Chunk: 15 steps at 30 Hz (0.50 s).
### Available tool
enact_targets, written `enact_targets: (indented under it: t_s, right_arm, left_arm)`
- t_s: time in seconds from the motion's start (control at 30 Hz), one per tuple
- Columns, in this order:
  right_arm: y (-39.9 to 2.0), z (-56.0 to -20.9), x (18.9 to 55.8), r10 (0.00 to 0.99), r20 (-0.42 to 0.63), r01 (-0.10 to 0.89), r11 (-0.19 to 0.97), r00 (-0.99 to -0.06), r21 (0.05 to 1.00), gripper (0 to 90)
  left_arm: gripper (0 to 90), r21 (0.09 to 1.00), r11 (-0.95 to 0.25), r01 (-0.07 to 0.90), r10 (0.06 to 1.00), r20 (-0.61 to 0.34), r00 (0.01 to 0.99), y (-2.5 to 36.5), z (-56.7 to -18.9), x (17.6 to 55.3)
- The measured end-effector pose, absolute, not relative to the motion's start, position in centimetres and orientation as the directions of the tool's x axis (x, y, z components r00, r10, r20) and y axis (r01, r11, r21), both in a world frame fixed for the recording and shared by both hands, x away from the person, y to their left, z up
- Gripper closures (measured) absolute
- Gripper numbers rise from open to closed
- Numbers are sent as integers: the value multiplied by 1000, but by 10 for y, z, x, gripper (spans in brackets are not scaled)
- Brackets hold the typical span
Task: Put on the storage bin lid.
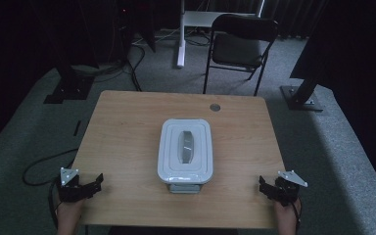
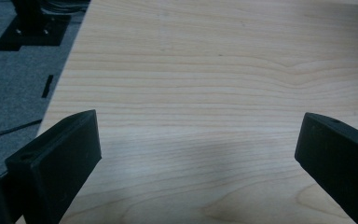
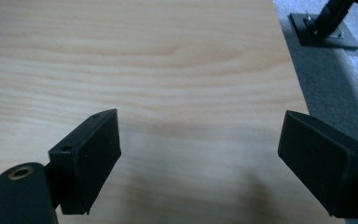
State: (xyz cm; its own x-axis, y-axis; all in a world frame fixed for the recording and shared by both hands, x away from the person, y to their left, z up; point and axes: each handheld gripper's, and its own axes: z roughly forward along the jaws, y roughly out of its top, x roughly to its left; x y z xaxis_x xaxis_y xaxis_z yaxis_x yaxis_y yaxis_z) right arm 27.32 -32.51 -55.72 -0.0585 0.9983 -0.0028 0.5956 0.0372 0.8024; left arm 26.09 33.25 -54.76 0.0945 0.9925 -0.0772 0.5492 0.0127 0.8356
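Observation:
A white rectangular container [image 1: 172, 159] with a grey handle [image 1: 186, 147] on its lid stands at the middle of the wooden table [image 1: 127, 137]. My left gripper [image 1: 97, 183] rests at the table's near left corner, well apart from the container. Its jaws stand wide apart over bare wood [image 2: 198, 140]. At the near right corner my right gripper [image 1: 263, 186] is also open, with nothing but table between its fingers [image 3: 198, 135]. A hand holds each gripper from below.
A black folding chair [image 1: 240, 46] stands behind the table beside a white post [image 1: 181, 34]. Black stand bases sit on the grey carpet at left [image 1: 68, 90] and right [image 1: 301, 98]. A cable [image 1: 44, 164] loops on the floor. A small round grommet [image 1: 215, 107] marks the table's far edge.

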Motion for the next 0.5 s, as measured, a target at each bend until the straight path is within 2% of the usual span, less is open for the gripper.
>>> enact_targets:
  t_s: [0.17, 0.2, 0.27, 0.5]
  right_arm:
    - [-331, -558, 269, 1000, 1, 601, 15, -27, 799, 123]
    - [-334, -558, 269, 1000, 5, 605, -2, -4, 796, 123]
    - [-336, -558, 270, 1000, 18, 609, -24, 16, 793, 123]
    - [-338, -560, 271, 999, 29, 615, -42, 30, 788, 123]
  left_arm:
    - [10, 836, 30, 549, 998, -54, 28, 337, -547, 258]
    - [10, 830, 40, 557, 999, -29, -29, 339, -548, 256]
    - [10, 829, 55, 557, 998, -22, -66, 341, -549, 255]
    - [10, 832, 70, 550, 994, -14, -105, 344, -549, 254]
